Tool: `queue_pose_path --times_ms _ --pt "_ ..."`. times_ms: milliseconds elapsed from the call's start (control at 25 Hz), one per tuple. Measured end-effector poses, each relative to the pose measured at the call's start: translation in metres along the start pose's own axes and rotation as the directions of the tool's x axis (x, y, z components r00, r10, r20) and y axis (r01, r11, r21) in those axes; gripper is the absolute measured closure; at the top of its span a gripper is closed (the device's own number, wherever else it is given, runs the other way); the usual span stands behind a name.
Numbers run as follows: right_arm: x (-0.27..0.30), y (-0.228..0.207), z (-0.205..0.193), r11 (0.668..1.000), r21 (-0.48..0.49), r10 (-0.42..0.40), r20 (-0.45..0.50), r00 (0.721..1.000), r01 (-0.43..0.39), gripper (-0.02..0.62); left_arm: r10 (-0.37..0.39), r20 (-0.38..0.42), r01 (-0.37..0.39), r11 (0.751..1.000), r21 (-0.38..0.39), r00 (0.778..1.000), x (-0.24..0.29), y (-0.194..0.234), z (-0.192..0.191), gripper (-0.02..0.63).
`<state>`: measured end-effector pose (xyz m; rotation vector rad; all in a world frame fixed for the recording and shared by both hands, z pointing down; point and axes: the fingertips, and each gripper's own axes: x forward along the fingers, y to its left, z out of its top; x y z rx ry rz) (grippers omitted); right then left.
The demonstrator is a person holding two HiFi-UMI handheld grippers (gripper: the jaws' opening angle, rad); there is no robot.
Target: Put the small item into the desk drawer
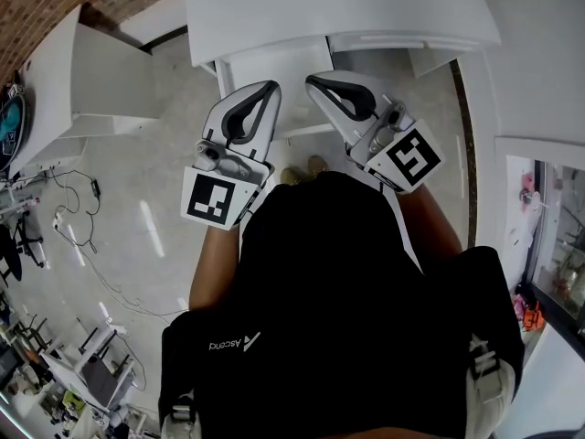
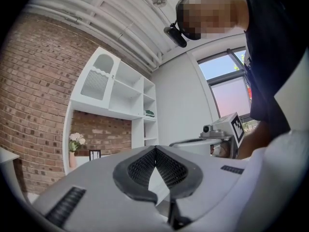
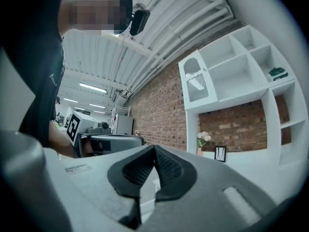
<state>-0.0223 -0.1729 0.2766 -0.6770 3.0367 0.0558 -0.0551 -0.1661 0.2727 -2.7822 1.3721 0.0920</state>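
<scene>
My left gripper (image 1: 271, 86) and right gripper (image 1: 311, 80) are held side by side in front of the person's chest, over the front of a white desk (image 1: 338, 7). A white drawer (image 1: 274, 67) sticks out from under the desk top, partly hidden by both grippers. In the left gripper view the left gripper (image 2: 155, 150) has its dark pads meeting at the tips, with nothing between them. In the right gripper view the right gripper (image 3: 154, 148) is likewise shut and empty. Both point up toward the room. No small item shows in any view.
A white shelf unit (image 2: 120, 95) stands against a brick wall, with a vase of flowers (image 2: 75, 141) and a small picture frame (image 2: 95, 154) below it. Another white table (image 1: 101, 90) stands at the left, and cables (image 1: 82, 218) lie on the floor.
</scene>
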Motion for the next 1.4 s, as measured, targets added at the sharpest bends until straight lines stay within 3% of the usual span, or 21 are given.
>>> queue_pose_path --times_ms 560,1400 --pt "-0.025 0.004 0.017 0.999 0.032 -0.017 0.096 0.995 0.014 0.595 -0.024 -0.018 0.024 1.000 0.018 1.000 0.004 -0.021 0.003 0.607" --pt "-0.026 0.007 0.015 1.000 0.019 0.013 0.077 0.997 -0.014 0.595 0.008 -0.009 -0.008 1.000 0.027 1.000 0.000 -0.021 0.007 0.607"
